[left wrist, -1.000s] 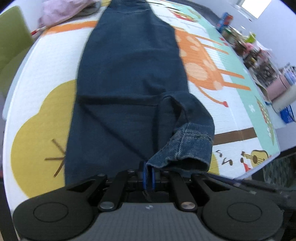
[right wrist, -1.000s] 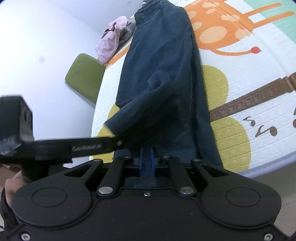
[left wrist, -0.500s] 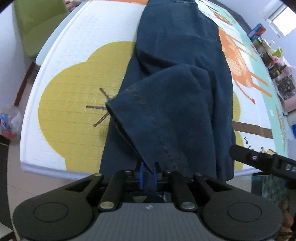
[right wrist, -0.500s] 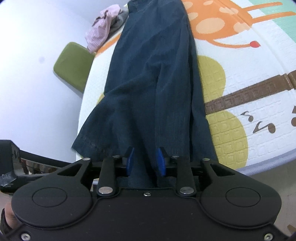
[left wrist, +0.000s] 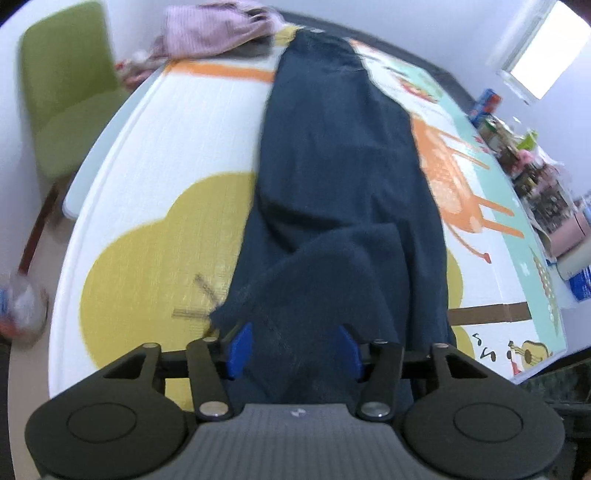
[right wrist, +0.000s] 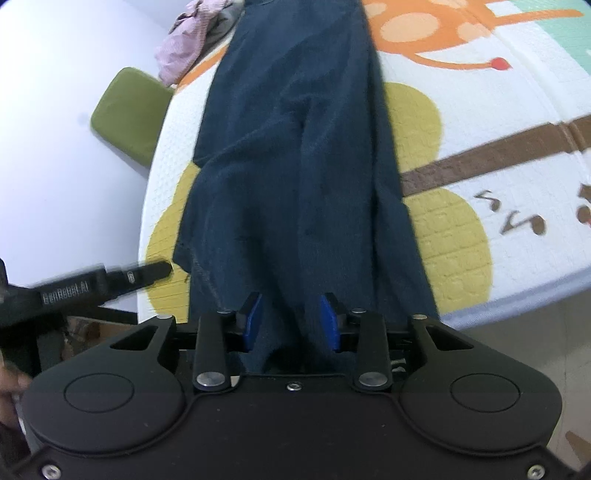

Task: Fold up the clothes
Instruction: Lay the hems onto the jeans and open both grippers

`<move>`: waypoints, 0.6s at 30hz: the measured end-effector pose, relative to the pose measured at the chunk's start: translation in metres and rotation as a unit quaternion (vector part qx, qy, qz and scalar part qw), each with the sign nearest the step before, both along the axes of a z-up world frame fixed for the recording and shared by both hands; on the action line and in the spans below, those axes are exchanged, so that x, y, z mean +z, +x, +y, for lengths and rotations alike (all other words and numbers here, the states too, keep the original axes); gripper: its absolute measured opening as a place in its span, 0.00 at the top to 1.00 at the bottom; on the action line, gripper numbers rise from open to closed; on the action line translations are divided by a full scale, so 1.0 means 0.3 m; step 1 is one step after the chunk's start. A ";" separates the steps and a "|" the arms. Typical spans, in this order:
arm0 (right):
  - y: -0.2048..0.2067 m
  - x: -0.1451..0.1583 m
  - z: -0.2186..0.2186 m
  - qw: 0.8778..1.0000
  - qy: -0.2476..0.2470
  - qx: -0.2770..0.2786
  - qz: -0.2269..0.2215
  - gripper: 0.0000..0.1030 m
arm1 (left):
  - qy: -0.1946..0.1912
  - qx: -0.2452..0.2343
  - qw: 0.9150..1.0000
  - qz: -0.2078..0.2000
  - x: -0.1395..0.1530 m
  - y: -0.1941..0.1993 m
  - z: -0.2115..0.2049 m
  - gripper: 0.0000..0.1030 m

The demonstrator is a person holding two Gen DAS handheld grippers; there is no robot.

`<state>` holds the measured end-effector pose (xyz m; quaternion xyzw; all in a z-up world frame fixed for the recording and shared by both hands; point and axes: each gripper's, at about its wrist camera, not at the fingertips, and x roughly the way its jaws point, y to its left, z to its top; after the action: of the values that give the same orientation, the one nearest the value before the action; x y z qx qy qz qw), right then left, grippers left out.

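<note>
One pair of dark jeans [left wrist: 343, 192] stretches away ahead of each tool. One heap of pinkish clothing [left wrist: 218, 27] sits at the far end of the surface [left wrist: 177, 155], perhaps more than one garment, too blurred to count. One green chair [left wrist: 62, 96] stands left of the left tool [left wrist: 293, 349]. Two tools: left and right [right wrist: 290, 319].

White walls; green chair [left wrist: 70, 110] left; bright window [left wrist: 543, 48] top right.
</note>
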<state>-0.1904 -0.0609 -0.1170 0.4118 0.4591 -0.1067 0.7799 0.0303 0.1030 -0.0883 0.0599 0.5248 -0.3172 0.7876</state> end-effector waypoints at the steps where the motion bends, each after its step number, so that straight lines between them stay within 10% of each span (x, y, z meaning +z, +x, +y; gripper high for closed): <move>1: -0.011 -0.003 -0.004 1.000 0.001 -0.005 0.002 0.68 | 0.000 -0.007 1.000 -0.005 -0.005 0.007 -0.014 0.47; 18: -0.150 -0.055 -0.033 0.996 0.028 -0.079 0.043 0.67 | 0.019 -0.065 0.997 -0.030 -0.104 0.095 -0.164 0.46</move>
<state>-0.2355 -0.0708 -0.1335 0.4635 0.4610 -0.1727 0.7368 0.0589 0.0537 -0.1194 0.1179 0.5020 -0.3558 0.7794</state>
